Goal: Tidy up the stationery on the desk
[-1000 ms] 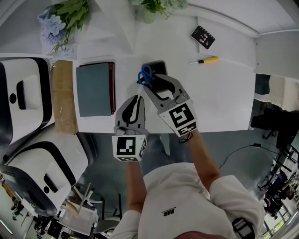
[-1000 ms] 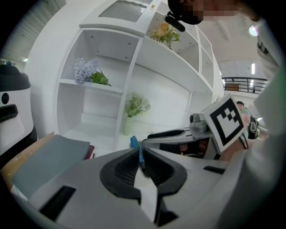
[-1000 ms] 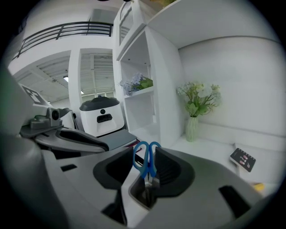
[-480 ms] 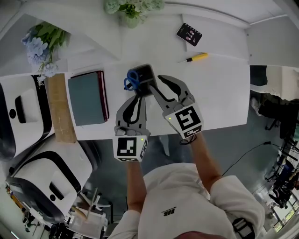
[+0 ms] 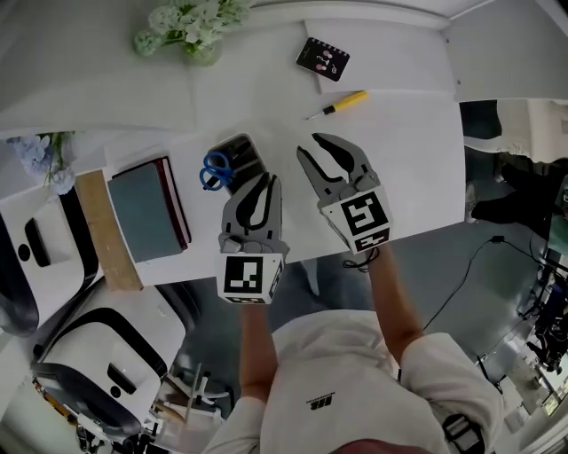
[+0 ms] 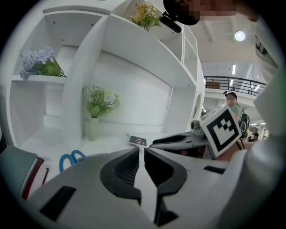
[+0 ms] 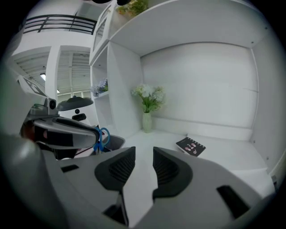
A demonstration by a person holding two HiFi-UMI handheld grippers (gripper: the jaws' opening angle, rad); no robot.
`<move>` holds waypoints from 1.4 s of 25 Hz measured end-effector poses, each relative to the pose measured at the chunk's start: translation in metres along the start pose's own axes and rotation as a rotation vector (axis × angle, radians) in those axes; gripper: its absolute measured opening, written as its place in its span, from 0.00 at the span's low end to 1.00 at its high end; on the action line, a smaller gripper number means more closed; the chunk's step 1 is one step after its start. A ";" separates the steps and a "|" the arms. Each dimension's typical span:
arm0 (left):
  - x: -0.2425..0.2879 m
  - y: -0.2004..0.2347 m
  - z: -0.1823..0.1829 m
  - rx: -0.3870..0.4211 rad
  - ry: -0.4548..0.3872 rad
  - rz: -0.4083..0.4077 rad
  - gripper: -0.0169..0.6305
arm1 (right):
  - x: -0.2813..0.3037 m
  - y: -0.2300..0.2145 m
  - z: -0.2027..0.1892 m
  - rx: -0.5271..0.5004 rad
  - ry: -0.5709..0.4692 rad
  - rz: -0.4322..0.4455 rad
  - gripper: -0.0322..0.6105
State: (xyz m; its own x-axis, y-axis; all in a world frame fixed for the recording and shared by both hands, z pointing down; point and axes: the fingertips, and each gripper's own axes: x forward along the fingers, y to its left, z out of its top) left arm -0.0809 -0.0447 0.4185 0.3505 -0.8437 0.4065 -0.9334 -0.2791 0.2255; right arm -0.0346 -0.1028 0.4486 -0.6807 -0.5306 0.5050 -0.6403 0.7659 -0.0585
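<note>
Blue-handled scissors (image 5: 213, 168) stand in a dark pen holder (image 5: 245, 149) on the white desk (image 5: 408, 168). Just right of the holder is my left gripper (image 5: 268, 180), jaws together and nothing in them. Further right, my right gripper (image 5: 312, 146) hovers over bare desk, apart from the holder. Its jaws have just been closing and stand a little apart with nothing between them. A yellow-handled screwdriver (image 5: 342, 103) lies beyond it. The left gripper view shows the left gripper (image 6: 140, 150) with the scissors (image 6: 71, 159) at its left. The right gripper view shows the right gripper (image 7: 144, 150) and the scissors (image 7: 103, 136).
A teal book (image 5: 142, 211) lies left of the holder beside a wooden board (image 5: 105, 232). A black card (image 5: 322, 58) and a vase of flowers (image 5: 188, 25) sit on the shelf behind. The desk's front edge runs just under both grippers.
My right gripper has drawn back to the right, away from the scissors and holder, and its jaws narrowed. The scissors stay in the holder. My left gripper moved forward beside the holder.
</note>
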 end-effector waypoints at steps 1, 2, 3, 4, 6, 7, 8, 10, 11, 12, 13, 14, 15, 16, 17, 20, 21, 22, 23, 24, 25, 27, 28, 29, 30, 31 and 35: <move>0.005 -0.003 0.000 0.001 0.003 -0.009 0.03 | -0.001 -0.007 -0.004 0.005 0.010 -0.013 0.22; 0.010 -0.007 0.000 0.002 0.005 -0.017 0.03 | -0.003 -0.014 -0.008 0.013 0.019 -0.027 0.21; 0.016 -0.010 -0.001 0.003 0.008 -0.025 0.03 | -0.003 -0.021 -0.012 0.022 0.028 -0.040 0.21; 0.022 -0.013 -0.001 0.006 0.011 -0.032 0.03 | -0.004 -0.029 -0.017 0.034 0.035 -0.053 0.21; 0.032 -0.018 -0.002 0.016 0.016 -0.045 0.03 | -0.004 -0.043 -0.026 0.058 0.049 -0.080 0.21; 0.037 -0.021 -0.003 0.023 0.019 -0.051 0.03 | -0.004 -0.049 -0.030 0.069 0.054 -0.094 0.21; 0.042 -0.024 -0.002 0.032 0.022 -0.057 0.03 | -0.004 -0.055 -0.034 0.078 0.057 -0.107 0.21; 0.052 -0.027 -0.001 0.050 0.028 -0.067 0.03 | -0.002 -0.066 -0.039 0.086 0.061 -0.131 0.21; 0.056 -0.027 0.000 0.057 0.030 -0.070 0.03 | 0.000 -0.070 -0.040 0.085 0.063 -0.137 0.21; 0.060 -0.028 0.000 0.064 0.032 -0.072 0.03 | 0.002 -0.073 -0.041 0.079 0.066 -0.140 0.21; 0.064 -0.028 0.001 0.069 0.033 -0.073 0.03 | 0.004 -0.076 -0.042 0.069 0.071 -0.142 0.21; 0.067 -0.028 0.001 0.071 0.033 -0.074 0.03 | 0.007 -0.079 -0.044 0.055 0.076 -0.144 0.21; 0.070 -0.028 0.001 0.072 0.034 -0.075 0.03 | 0.009 -0.082 -0.045 0.038 0.083 -0.148 0.21; 0.073 -0.027 0.001 0.072 0.034 -0.076 0.03 | 0.012 -0.085 -0.047 0.017 0.092 -0.151 0.21; 0.076 -0.027 0.001 0.071 0.034 -0.077 0.03 | 0.015 -0.089 -0.049 -0.009 0.103 -0.154 0.21; 0.084 -0.027 0.000 0.061 0.032 -0.083 0.03 | 0.022 -0.103 -0.055 -0.071 0.140 -0.172 0.21; 0.084 -0.026 -0.001 0.057 0.036 -0.088 0.03 | 0.024 -0.106 -0.059 -0.064 0.154 -0.184 0.21; 0.084 -0.025 -0.002 0.058 0.039 -0.092 0.03 | 0.025 -0.109 -0.063 -0.044 0.165 -0.195 0.21; 0.086 -0.024 -0.002 0.064 0.036 -0.094 0.03 | 0.027 -0.113 -0.067 -0.024 0.172 -0.205 0.20; 0.088 -0.026 -0.002 0.067 0.030 -0.093 0.03 | 0.027 -0.118 -0.070 -0.013 0.177 -0.211 0.20; 0.089 -0.029 -0.003 0.066 0.028 -0.092 0.03 | 0.026 -0.122 -0.072 -0.007 0.182 -0.217 0.20; 0.089 -0.030 -0.002 0.063 0.028 -0.096 0.03 | 0.027 -0.125 -0.071 -0.004 0.172 -0.228 0.20; 0.090 -0.030 0.000 0.063 0.023 -0.097 0.03 | 0.031 -0.127 -0.068 -0.008 0.158 -0.234 0.20; 0.090 -0.029 0.001 0.062 0.018 -0.097 0.03 | 0.034 -0.130 -0.066 -0.015 0.149 -0.241 0.19; 0.090 -0.030 0.001 0.062 0.016 -0.099 0.03 | 0.038 -0.132 -0.065 -0.022 0.148 -0.247 0.19; 0.090 -0.031 -0.001 0.061 0.017 -0.101 0.03 | 0.041 -0.133 -0.066 -0.029 0.152 -0.252 0.19; 0.089 -0.033 -0.005 0.054 0.024 -0.103 0.03 | 0.054 -0.138 -0.070 -0.061 0.174 -0.265 0.17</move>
State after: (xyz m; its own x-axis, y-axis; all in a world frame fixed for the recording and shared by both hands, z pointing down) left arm -0.0190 -0.1078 0.4520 0.4457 -0.7982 0.4053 -0.8950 -0.3882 0.2196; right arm 0.0422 -0.2117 0.5442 -0.4187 -0.6484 0.6359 -0.7613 0.6323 0.1434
